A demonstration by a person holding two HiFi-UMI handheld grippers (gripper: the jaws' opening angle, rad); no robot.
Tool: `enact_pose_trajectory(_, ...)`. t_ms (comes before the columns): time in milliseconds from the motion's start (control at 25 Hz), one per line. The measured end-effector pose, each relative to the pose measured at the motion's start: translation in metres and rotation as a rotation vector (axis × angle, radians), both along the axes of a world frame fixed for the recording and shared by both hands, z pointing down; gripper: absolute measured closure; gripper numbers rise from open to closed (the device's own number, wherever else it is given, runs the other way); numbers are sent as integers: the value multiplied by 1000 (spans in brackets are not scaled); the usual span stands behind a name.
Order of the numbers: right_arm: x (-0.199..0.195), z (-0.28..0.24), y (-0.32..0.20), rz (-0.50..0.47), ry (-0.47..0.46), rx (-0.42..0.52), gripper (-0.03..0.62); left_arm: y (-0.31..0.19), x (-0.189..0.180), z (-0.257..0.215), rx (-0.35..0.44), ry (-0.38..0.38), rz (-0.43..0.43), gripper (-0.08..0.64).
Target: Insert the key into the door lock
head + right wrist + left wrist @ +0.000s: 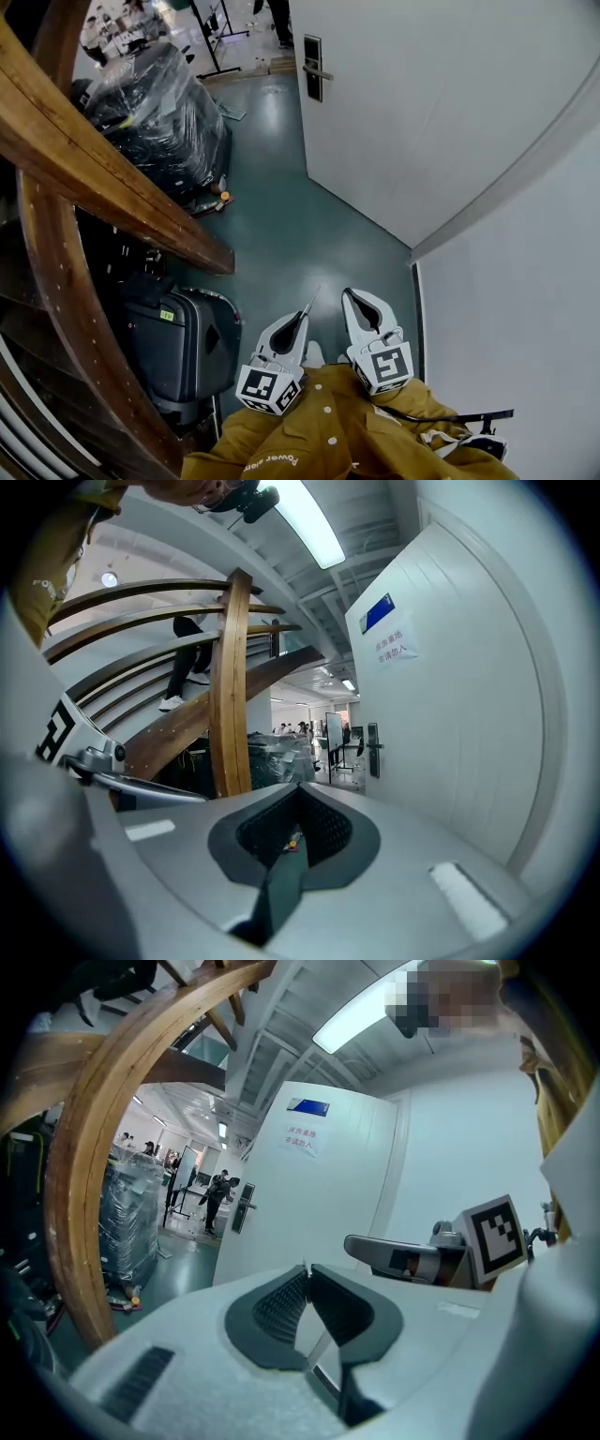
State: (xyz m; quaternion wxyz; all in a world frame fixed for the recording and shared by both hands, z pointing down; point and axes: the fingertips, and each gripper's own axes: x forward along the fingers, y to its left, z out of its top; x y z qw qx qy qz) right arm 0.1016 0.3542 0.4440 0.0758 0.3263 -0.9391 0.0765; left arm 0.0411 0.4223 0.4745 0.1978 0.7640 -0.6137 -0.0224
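The white door [422, 103] stands ajar ahead, and its dark lock plate with a lever handle [312, 67] is far off at its left edge. In the head view my left gripper [302, 317] is shut on a thin silver key [310, 302] that pokes forward past the fingertips. The left gripper view shows the key blade [322, 1346] pinched between the ribbed pads, and the lock plate [242, 1206] small and distant. My right gripper [350, 296] is beside the left one, shut, and nothing shows in its jaws. From the right gripper view the lock plate [373, 749] is far ahead.
A curved wooden stair beam [112, 178] crosses the left side. Behind it stand a plastic-wrapped pallet [159, 112] and a dark suitcase [178, 342]. A white wall [516, 309] bounds the right. A strip of green floor [281, 225] leads to the door.
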Motion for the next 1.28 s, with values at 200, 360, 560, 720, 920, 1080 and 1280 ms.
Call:
enact_pose_trajectory(200, -14, 5, -7, -11, 18, -3, 586, -17, -19, -2, -3, 31, 8, 534)
enact_pose_trajectory(360, -26, 15, -35, -18, 13, -28, 586, -43, -33, 2, -16, 39, 3, 534)
enact_pose_trajectory(560, -53, 17, -98, -35, 3, -27, 586, -102, -60, 10, -25, 34, -34, 534)
enact_pose_trajectory(720, -66, 0, -172, -46, -37, 38, 586, -180, -71, -1, -11, 12, -38, 534)
enact_pose_trajectory(920, -58, -17, -271, -31, -56, 44, 586, -281, -65, -21, -5, -1, -19, 534)
enact_pose_trajectory(1080, -53, -24, -323, -13, -28, -2, 586, -332, -67, -30, 0, -7, -26, 534)
enact_pose_trajectory(1280, -68, -23, -357, -44, -36, -13, 586, -364, -85, -34, -12, -13, -60, 534)
